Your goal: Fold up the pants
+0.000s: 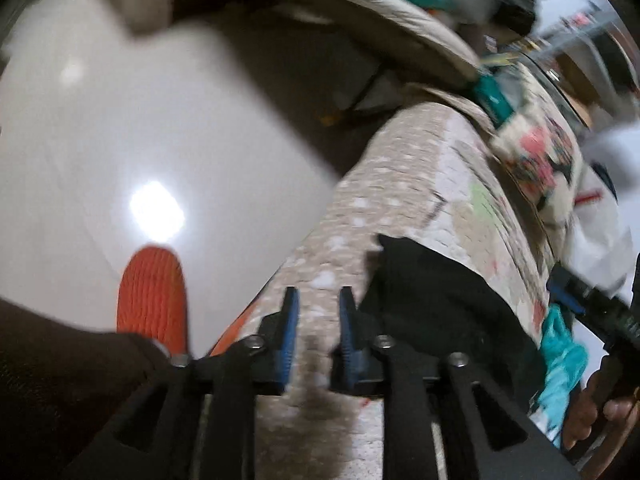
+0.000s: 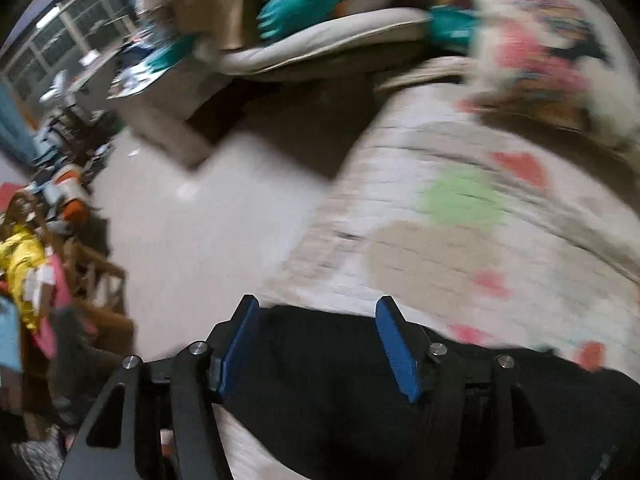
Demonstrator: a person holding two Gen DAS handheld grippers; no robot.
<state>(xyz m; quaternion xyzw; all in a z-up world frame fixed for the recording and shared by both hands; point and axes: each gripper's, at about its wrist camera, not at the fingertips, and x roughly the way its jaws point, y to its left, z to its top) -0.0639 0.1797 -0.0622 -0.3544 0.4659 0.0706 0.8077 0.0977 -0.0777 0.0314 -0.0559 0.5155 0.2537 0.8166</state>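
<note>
here, black pants (image 2: 340, 392) on patterned bedspread (image 2: 460, 216), both tongs spread, empty

Indoor lighting is moderate and comes from overhead. A bright glare patch (image 1: 157, 211) reflects off the glossy floor (image 1: 120, 120) at near left. Motion blur smears both views, heaviest on the far patterned bedding (image 2: 460, 220). Fisheye distortion bends the edges, and the corners vignette to black.
</note>
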